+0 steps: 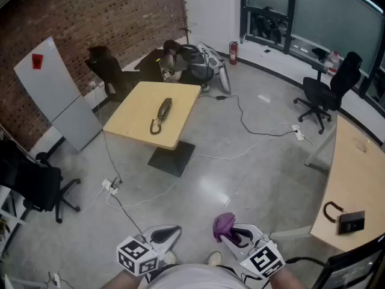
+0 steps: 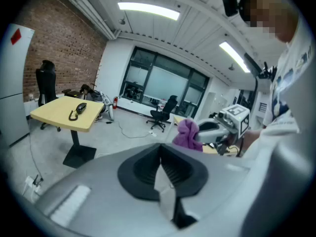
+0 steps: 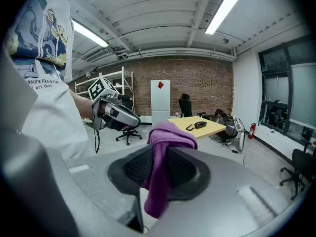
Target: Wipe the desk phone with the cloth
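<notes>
A dark desk phone [image 1: 164, 109] with a coiled cord lies on a square yellow table [image 1: 135, 126] some way off across the floor; it also shows small in the left gripper view [image 2: 80, 108] and the right gripper view [image 3: 200, 125]. My right gripper [image 1: 227, 233] is held low by my body, shut on a purple cloth [image 1: 224, 224] that drapes over its jaws [image 3: 165, 147]. My left gripper [image 1: 166, 236] is beside it, shut with nothing between its jaws. Both are far from the phone.
Cables [image 1: 252, 128] trail across the grey floor around the table. Black office chairs [image 1: 325, 92] stand at the right and left [image 1: 42, 185]. A second yellow desk [image 1: 355, 173] at the right carries another dark phone [image 1: 351, 221]. A whiteboard [image 1: 57, 95] leans on the brick wall.
</notes>
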`<action>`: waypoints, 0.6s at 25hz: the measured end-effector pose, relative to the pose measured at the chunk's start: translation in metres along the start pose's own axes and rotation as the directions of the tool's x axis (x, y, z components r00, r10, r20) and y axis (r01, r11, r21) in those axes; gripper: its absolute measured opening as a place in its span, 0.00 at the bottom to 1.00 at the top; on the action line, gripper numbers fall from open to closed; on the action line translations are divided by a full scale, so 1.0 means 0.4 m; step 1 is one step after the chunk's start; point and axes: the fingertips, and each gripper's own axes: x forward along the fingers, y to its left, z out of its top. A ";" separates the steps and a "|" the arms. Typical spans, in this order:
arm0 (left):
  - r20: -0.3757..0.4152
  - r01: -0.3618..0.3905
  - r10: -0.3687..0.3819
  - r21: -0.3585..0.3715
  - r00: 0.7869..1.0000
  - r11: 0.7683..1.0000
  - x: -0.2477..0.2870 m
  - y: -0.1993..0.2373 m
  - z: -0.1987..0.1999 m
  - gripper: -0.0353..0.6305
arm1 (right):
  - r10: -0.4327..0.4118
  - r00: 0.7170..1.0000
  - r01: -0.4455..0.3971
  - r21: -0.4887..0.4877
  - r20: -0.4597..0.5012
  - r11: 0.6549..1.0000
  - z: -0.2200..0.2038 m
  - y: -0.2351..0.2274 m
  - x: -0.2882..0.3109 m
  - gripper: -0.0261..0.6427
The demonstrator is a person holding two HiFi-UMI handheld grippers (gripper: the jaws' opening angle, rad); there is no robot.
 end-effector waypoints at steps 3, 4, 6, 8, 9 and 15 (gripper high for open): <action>0.017 0.011 -0.012 0.028 1.000 1.000 -0.032 0.010 0.012 0.06 | -0.002 1.000 0.002 0.002 0.010 1.000 0.032 0.025 0.029 0.17; 0.023 0.010 -0.011 0.033 1.000 0.999 -0.047 0.017 0.014 0.06 | 0.000 1.000 0.000 0.011 0.018 1.000 0.043 0.036 0.041 0.17; 0.038 0.003 -0.004 0.031 0.999 1.000 -0.081 0.039 0.015 0.06 | 0.008 1.000 -0.009 0.021 0.029 1.000 0.068 0.063 0.068 0.17; 0.047 -0.006 0.005 0.012 0.999 1.000 -0.117 0.065 0.007 0.06 | 0.018 1.000 -0.019 0.011 0.024 1.000 0.090 0.093 0.097 0.17; 0.047 -0.010 0.009 0.002 0.999 1.000 -0.134 0.077 -0.002 0.06 | 0.022 1.000 -0.022 0.006 0.018 1.000 0.100 0.107 0.110 0.17; 0.042 0.007 -0.006 -0.016 0.999 1.000 -0.221 0.141 -0.042 0.12 | 0.014 1.000 -0.014 0.039 0.003 0.999 0.145 0.162 0.182 0.17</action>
